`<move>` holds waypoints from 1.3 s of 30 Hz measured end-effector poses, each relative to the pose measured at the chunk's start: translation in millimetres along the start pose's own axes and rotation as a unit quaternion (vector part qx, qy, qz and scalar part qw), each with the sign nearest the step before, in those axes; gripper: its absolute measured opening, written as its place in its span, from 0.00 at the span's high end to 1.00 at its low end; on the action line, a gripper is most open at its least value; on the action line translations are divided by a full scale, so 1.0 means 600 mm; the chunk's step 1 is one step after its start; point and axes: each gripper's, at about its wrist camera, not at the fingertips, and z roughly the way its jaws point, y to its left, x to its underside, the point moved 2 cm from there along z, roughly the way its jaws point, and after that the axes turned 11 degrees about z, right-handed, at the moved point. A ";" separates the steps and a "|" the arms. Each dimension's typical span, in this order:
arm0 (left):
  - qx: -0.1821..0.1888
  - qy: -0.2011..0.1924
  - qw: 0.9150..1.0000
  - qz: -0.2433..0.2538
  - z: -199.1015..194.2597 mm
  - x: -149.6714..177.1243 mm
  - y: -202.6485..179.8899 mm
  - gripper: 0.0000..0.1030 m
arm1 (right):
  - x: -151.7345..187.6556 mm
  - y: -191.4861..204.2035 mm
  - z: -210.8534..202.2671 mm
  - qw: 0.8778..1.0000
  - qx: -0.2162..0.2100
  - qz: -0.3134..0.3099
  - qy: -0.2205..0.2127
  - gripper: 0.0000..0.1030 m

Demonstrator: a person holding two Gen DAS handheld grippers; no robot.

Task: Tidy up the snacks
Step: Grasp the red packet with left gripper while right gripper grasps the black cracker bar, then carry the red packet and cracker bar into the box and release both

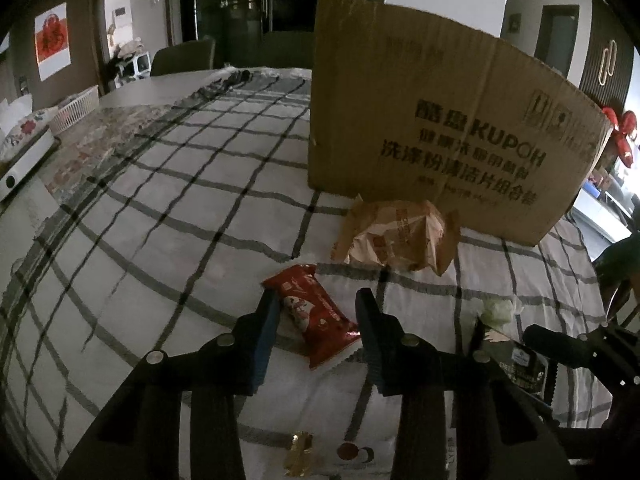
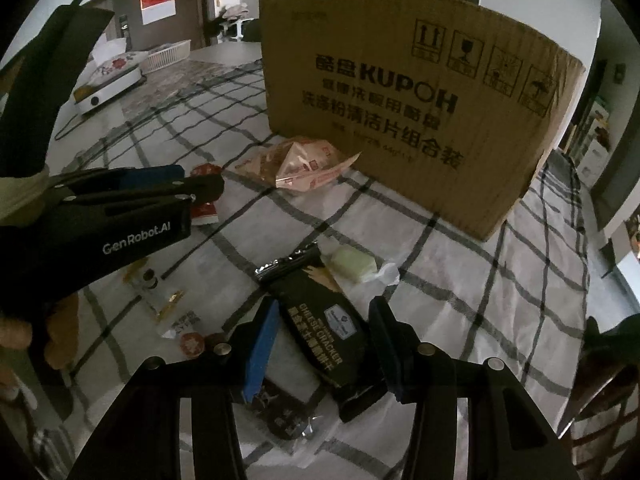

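Snacks lie scattered on the checked tablecloth [image 1: 168, 184] in front of the tall cardboard box [image 1: 432, 120], which stands upright toward the far side of the table and is presumably where they are meant to go. The red snack packet [image 1: 316, 312] lies flat between the fingers of the left gripper [image 1: 316, 304], whose jaws stand wide on either side of it, one finger seemingly at the packet's edge, though contact cannot be confirmed; that looks like a lineup for a pinch across its narrow width. To its right, the black cheese cracker packet [image 2: 324, 320] lies between the equally wide jaws of the right gripper [image 2: 324, 320], apparently set for the same kind of grasp. A pale green wrapped sweet [image 2: 354, 266] sits just beside the cracker packet's far end. The crumpled tan bag [image 2: 298, 162] rests against the foot of the box. A small gold-trimmed wrapper [image 2: 160, 296] lies nearer the table's front edge.
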 end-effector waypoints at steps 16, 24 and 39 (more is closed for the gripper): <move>0.005 -0.010 0.999 0.031 -0.011 0.007 -0.006 0.78 | 0.001 0.009 -0.011 0.999 0.013 -0.024 -0.021 0.64; 0.021 -0.031 0.998 0.046 -0.043 0.004 -0.013 0.78 | -0.014 0.005 -0.048 0.998 0.029 -0.011 -0.055 0.65; 0.055 -0.092 0.990 0.088 -0.141 -0.027 -0.018 0.78 | -0.053 0.021 -0.138 0.988 0.034 0.052 -0.141 0.65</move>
